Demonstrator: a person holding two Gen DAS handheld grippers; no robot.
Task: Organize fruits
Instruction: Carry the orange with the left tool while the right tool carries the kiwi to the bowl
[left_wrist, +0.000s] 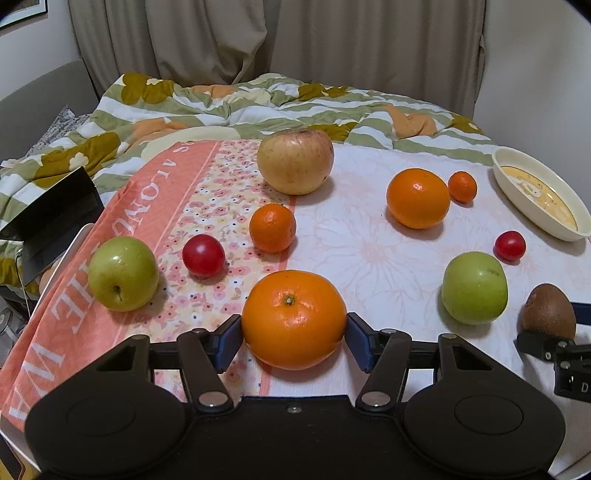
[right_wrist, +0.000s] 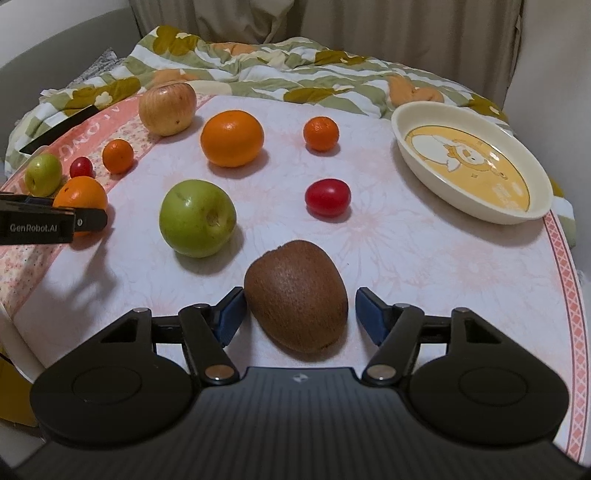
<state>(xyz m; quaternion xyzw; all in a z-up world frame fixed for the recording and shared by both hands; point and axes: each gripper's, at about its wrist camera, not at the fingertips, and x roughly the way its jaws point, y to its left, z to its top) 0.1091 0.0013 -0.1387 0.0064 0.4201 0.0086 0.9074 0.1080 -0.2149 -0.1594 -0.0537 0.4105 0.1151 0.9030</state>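
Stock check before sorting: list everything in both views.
big oranges: 2, orange, one between the left tongs, one mid-table
small oranges: 2, orange, centre and near the dish
tomatoes: 2, red, left and right
green apples: 2, green, left edge and right
yellow apple: 1, yellow-red, far side
kiwi: 1, brown, between the right tongs
dish: 1, cream and yellow, far right, empty
tablecloth: 1, pink floral, under everything
quilt: 1, green-white, behind
curtain: beige, back wall
left tongs: black, blue pads, gripping an orange
right tongs: same, open around the kiwi
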